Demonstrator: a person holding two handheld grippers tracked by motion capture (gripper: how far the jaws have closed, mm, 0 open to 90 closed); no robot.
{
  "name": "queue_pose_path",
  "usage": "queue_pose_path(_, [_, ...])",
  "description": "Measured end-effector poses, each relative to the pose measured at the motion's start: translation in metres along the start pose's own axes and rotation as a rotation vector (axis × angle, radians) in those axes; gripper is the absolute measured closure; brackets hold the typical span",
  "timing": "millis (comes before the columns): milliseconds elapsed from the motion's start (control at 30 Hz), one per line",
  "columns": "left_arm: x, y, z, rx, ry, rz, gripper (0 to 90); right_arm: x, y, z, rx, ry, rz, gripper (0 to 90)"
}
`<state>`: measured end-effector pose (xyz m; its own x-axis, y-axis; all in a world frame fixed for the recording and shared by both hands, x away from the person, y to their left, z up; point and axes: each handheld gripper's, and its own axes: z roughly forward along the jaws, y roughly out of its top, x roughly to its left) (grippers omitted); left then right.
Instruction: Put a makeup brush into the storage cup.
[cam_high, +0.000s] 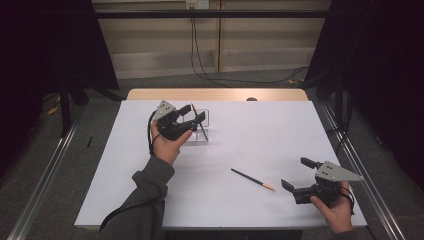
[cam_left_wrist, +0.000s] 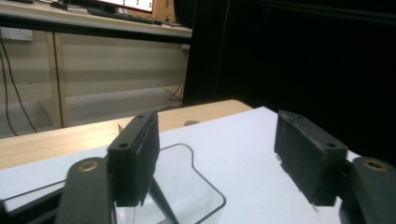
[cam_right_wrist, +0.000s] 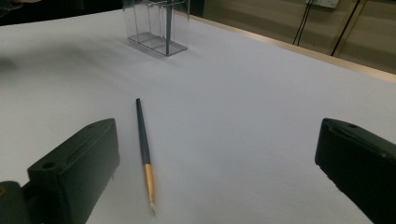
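White desk (cam_high: 260, 135) with dark curtains around; my left gripper (cam_high: 192, 116) hangs jaws apart over the far-left clear holder (cam_high: 204, 131), my right gripper (cam_high: 296, 173) gapes wide beside the paintbrush (cam_high: 252, 179), bare sheet between.

Both grippers held open above the table

The left gripper (cam_high: 192, 116) is held up by the left hand (cam_high: 167, 145) near the table's far left part, its jaws parted with nothing pressed between them. The right gripper (cam_high: 296, 174) is held low by the right hand (cam_high: 336, 209) at the near right corner, jaws spread wide and pointed leftward.
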<state>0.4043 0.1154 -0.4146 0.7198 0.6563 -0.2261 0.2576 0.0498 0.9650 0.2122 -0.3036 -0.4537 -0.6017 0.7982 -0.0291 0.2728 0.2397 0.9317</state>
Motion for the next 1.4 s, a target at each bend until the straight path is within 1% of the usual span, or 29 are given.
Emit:
queue_pose_path(33, [0.000, 0.000, -0.001, 0.004, 0.000, 0.006, 28.4, 0.000, 0.000, 0.000, 0.001, 0.001, 0.000, 0.0])
queue_pose_path(67, [-0.001, 0.001, -0.001, 0.004, 0.009, 0.019, 26.6, 0.000, 0.000, 0.000, 0.000, 0.000, -0.002, 0.0])
queue_pose_path(100, [-0.001, 0.001, -0.002, 0.007, -0.001, 0.020, 25.8, 0.000, 0.000, 0.000, -0.004, 0.000, -0.002, 0.0])
queue_pose_path(167, [-0.003, 0.001, -0.002, 0.009, 0.006, 0.017, 23.4, -0.001, 0.000, 0.000, 0.000, -0.002, 0.003, 0.0])
queue_pose_path(233, [-0.003, 0.001, -0.004, 0.012, -0.007, 0.026, 20.9, 0.000, 0.000, 0.000, 0.000, -0.003, 0.006, 0.0])
queue_pose_path(333, [-0.004, 0.001, -0.006, 0.009, 0.003, 0.029, 17.1, 0.000, 0.000, 0.000, 0.007, 0.001, 0.006, 0.0])
queue_pose_path(400, [-0.004, 0.001, -0.007, 0.023, -0.006, 0.038, 15.1, -0.001, -0.001, 0.001, 0.006, 0.002, 0.005, 0.0])
queue_pose_path(433, [-0.003, 0.002, -0.008, 0.040, -0.008, 0.054, 13.8, -0.001, -0.001, 0.001, 0.006, 0.002, 0.007, 0.0])
queue_pose_path(467, [-0.005, 0.001, -0.008, 0.031, -0.001, 0.048, 12.6, -0.001, -0.001, 0.001, 0.004, 0.000, 0.006, 0.0])
queue_pose_path(500, [-0.004, 0.002, -0.009, 0.029, -0.010, 0.051, 11.8, -0.002, -0.001, 0.001, 0.006, -0.002, 0.012, 0.0])
queue_pose_path(533, [-0.005, 0.001, -0.010, 0.020, -0.018, 0.038, 11.7, -0.002, -0.001, 0.001, 0.007, -0.001, 0.011, 0.0])
queue_pose_path(633, [-0.004, 0.002, -0.013, 0.034, -0.005, 0.050, 10.1, -0.003, -0.002, 0.002, 0.010, -0.003, 0.006, 0.0])
queue_pose_path(667, [-0.002, 0.002, -0.015, 0.046, -0.017, 0.063, 9.5, -0.002, -0.002, 0.002, 0.009, -0.003, 0.010, 0.0])
queue_pose_path(700, [-0.003, 0.002, -0.014, 0.030, -0.014, 0.048, 9.0, -0.003, -0.002, 0.002, 0.011, -0.001, 0.006, 0.0])
queue_pose_path(733, [-0.003, 0.002, -0.015, 0.026, -0.025, 0.039, 8.7, -0.003, -0.002, 0.002, 0.012, 0.001, 0.006, 0.0])
queue_pose_path(833, [-0.003, 0.003, -0.019, 0.016, -0.020, 0.033, 7.5, -0.003, -0.001, 0.002, 0.010, 0.004, 0.007, 0.0])
queue_pose_path(900, [-0.002, 0.004, -0.022, 0.024, -0.031, 0.042, 6.6, -0.001, -0.001, 0.003, 0.017, 0.003, 0.009, 0.0])
queue_pose_path(933, [-0.002, 0.004, -0.023, 0.020, -0.026, 0.036, 6.5, -0.001, -0.001, 0.004, 0.017, 0.000, 0.003, 0.0])
queue_pose_path(1000, [-0.001, 0.004, -0.026, 0.014, -0.032, 0.032, 6.4, -0.001, -0.001, 0.004, 0.015, 0.010, -0.001, 0.0])
queue_pose_path(1033, [-0.001, 0.005, -0.028, 0.005, -0.023, 0.024, 6.1, -0.001, -0.001, 0.004, 0.015, 0.007, -0.003, 0.0])
queue_pose_path(1100, [0.002, 0.005, -0.031, -0.001, -0.042, 0.008, 5.1, -0.001, 0.000, 0.004, 0.016, 0.008, -0.002, 0.0])
queue_pose_path(1133, [0.002, 0.004, -0.032, -0.010, -0.034, 0.004, 4.5, -0.001, 0.000, 0.005, 0.015, 0.005, 0.000, 0.0])
queue_pose_path(1200, [0.005, 0.003, -0.035, 0.001, -0.044, 0.010, 2.8, -0.001, 0.000, 0.005, 0.018, 0.008, -0.001, 0.0])
queue_pose_path(1233, [0.006, 0.002, -0.037, 0.004, -0.040, 0.025, 2.1, -0.001, 0.000, 0.006, 0.019, 0.008, -0.001, 0.0])
queue_pose_path(1267, [0.008, 0.001, -0.040, 0.020, -0.032, 0.053, 2.0, -0.001, 0.000, 0.007, 0.021, 0.008, 0.001, 0.0])
queue_pose_path(1300, [0.009, 0.000, -0.041, 0.021, -0.046, 0.060, 1.7, -0.001, 0.000, 0.007, 0.023, 0.010, -0.003, 0.0])
queue_pose_path(1333, [0.010, -0.001, -0.042, 0.016, -0.052, 0.059, 1.5, 0.000, 0.000, 0.008, 0.023, 0.012, -0.003, 0.0])
queue_pose_path(1367, [0.010, -0.001, -0.043, 0.018, -0.047, 0.045, 1.6, 0.000, 0.000, 0.008, 0.024, 0.014, -0.006, 0.0])
queue_pose_path(1400, [0.011, -0.002, -0.046, 0.015, -0.051, 0.043, 1.4, 0.001, 0.000, 0.008, 0.026, 0.010, -0.004, 0.0])
